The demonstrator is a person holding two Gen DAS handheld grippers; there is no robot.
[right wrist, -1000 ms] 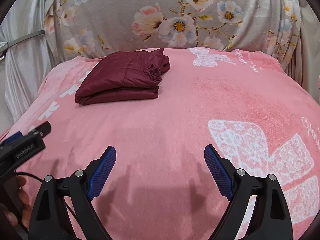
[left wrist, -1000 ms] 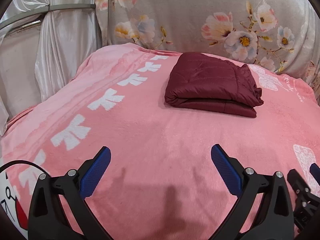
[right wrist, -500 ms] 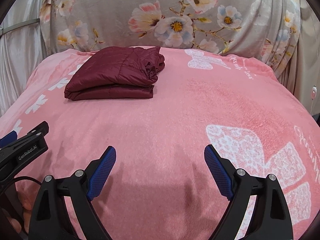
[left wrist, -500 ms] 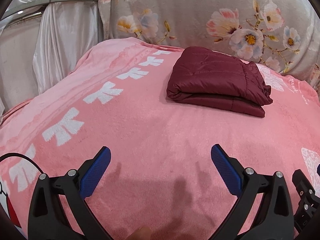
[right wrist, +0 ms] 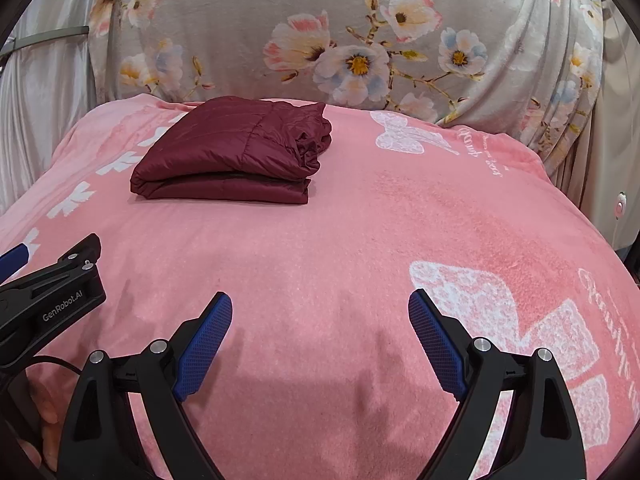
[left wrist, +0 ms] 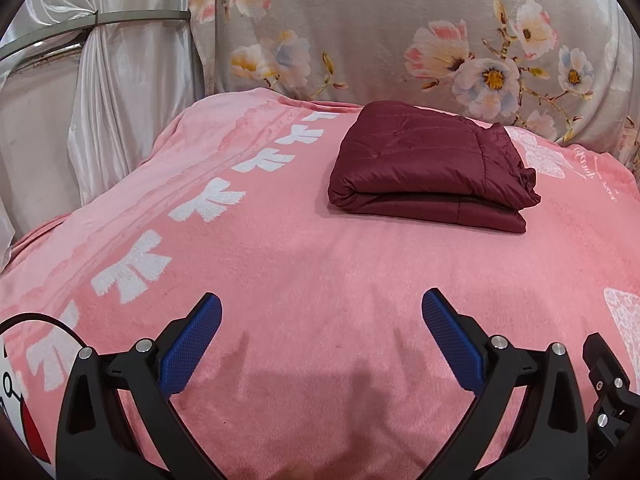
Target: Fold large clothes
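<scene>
I have drawn both grippers back slightly; left gripper [left wrist: 320, 320] and right gripper [right wrist: 320, 320] released, empty; folded maroon quilted jacket [left wrist: 428, 168] unchanged, folding apparently complete

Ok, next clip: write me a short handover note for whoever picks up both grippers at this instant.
Left gripper: jaws open, holding nothing, above the pink blanket.
Right gripper: jaws open, holding nothing, above the same blanket.
Maroon jacket: lies folded in a compact stack at the far side of the blanket, near the floral cloth, apart from both grippers.
Done: the fold looks complete.
Left: probably nothing; no other garment is in view.
</scene>
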